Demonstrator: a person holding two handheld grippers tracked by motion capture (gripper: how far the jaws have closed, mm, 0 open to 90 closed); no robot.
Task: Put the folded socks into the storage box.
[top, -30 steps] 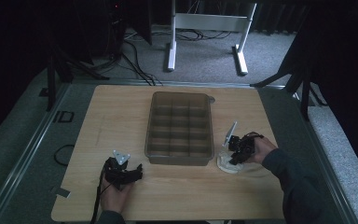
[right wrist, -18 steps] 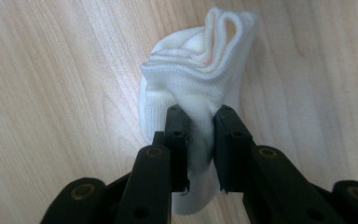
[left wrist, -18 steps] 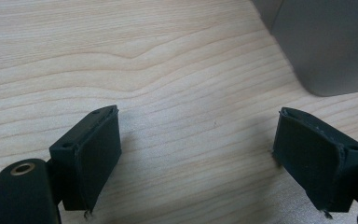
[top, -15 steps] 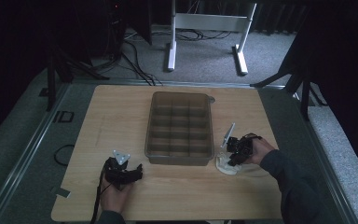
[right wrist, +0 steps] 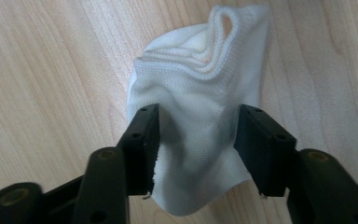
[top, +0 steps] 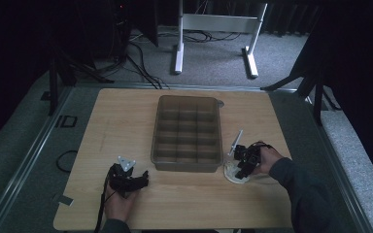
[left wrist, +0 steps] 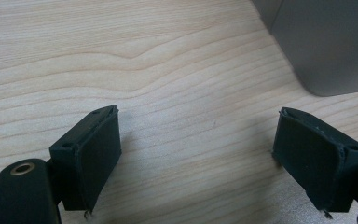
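A crumpled white cloth [right wrist: 200, 88] lies on the wooden table [top: 116, 121], just right of the tray's near right corner. My right gripper [right wrist: 198, 126] points down over the cloth [top: 233, 174]. Its jaws have just been opening and now stand apart, with a fold of cloth loosely between the pads. In the high view the right gripper [top: 243, 164] sits on the cloth, a hand behind it. My left gripper [left wrist: 200, 154] rests low over bare wood, jaws wide open with nothing between them. In the high view the left gripper [top: 137, 180] is near the front left.
A grey-brown compartment tray [top: 187, 100] stands mid-table, and its near corner [left wrist: 317, 46] shows in the left gripper view. The table's front edge runs just behind both hands. On the floor beyond the table are a white stand [top: 213, 22] and cables.
The right hand has shifted slightly left and toward the near edge, settling over the white cloth. The left hand and the tray have not moved.
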